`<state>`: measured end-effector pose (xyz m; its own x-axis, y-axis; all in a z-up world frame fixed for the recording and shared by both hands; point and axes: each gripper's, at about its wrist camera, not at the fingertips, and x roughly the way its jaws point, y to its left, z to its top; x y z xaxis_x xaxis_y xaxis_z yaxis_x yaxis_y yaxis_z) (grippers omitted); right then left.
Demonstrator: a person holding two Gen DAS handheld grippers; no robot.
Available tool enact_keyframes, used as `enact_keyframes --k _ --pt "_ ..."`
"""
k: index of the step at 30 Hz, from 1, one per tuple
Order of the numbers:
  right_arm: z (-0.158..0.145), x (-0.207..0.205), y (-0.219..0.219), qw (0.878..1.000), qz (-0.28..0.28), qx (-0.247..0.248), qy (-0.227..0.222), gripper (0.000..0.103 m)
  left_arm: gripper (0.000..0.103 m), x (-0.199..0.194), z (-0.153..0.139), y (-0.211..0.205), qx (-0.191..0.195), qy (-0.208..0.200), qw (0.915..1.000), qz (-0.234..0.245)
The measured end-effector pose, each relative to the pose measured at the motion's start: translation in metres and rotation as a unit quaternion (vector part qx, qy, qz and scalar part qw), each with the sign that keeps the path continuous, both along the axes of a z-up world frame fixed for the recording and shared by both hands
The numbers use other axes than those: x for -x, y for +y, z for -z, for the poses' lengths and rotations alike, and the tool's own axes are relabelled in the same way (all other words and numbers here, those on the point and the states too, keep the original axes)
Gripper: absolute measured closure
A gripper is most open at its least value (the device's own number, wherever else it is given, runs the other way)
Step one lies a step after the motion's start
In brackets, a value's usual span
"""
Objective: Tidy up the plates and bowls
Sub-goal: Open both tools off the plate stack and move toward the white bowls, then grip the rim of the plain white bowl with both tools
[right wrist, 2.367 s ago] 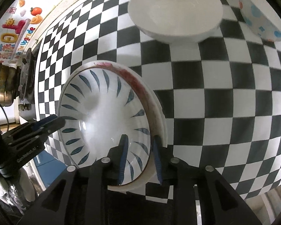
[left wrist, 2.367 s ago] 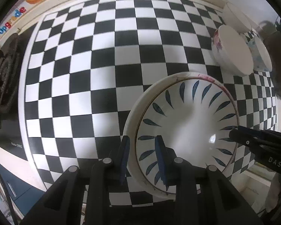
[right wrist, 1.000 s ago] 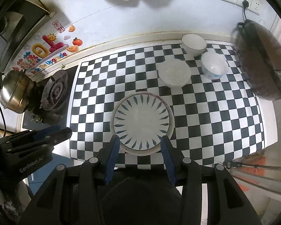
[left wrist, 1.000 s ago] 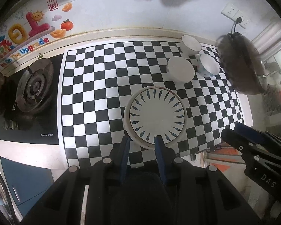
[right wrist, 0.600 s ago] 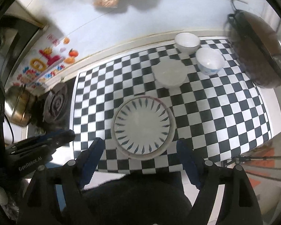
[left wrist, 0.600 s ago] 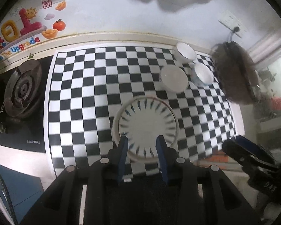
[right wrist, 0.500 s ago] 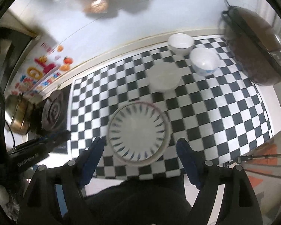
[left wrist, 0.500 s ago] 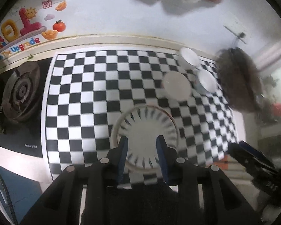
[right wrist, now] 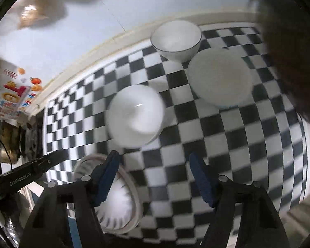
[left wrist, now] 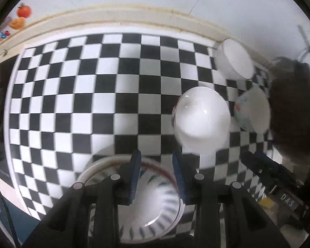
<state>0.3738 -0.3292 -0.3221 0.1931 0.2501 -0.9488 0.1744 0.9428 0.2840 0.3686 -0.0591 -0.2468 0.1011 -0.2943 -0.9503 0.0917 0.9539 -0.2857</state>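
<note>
Left gripper (left wrist: 156, 172) jaws are narrowly parted and empty, hung over the plate's (left wrist: 146, 208) 12 o'clock rim. Right gripper (right wrist: 155, 174) jaws have just been closing but are kept wide, nothing between them, likely sized for the nearest bowl (right wrist: 135, 114) at 11 o'clock. Two more bowls (right wrist: 220, 79) are grouped at 1 o'clock on the checkered counter (right wrist: 248, 144), probably awaiting nesting.
</note>
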Motion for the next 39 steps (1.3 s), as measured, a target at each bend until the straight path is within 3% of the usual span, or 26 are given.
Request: enact_keyframes --k 5,8,14,18,27,39 --pt "0.047 -0.044 -0.002 0.998 -0.048 -0.002 0.039 0.043 0.074 -0.034 0.035 -0.027 -0.01 0.041 0.9991 -0.003" --pt "0.069 -0.06 -0.001 0.996 -0.066 -0.007 0.058 0.054 0.074 -0.046 0.049 -0.037 -0.011 0.057 0.9983 -0.002" --pt "0.091 -0.074 0.004 0.993 -0.081 -0.021 0.08 0.09 0.081 -0.051 0.065 -0.055 -0.011 0.063 0.9977 0.023" --pt "0.085 -0.071 0.009 0.993 -0.093 -0.002 0.075 0.09 0.081 -0.042 0.061 -0.06 -0.023 0.056 0.9977 0.03" --pt "0.055 -0.04 0.002 0.992 -0.104 -0.018 0.065 0.09 0.081 -0.008 0.028 -0.075 -0.025 0.019 0.9987 0.04" --pt "0.001 0.027 -0.044 0.995 -0.085 -0.03 0.039 0.09 0.081 0.05 -0.009 -0.108 -0.012 -0.006 0.9958 0.09"
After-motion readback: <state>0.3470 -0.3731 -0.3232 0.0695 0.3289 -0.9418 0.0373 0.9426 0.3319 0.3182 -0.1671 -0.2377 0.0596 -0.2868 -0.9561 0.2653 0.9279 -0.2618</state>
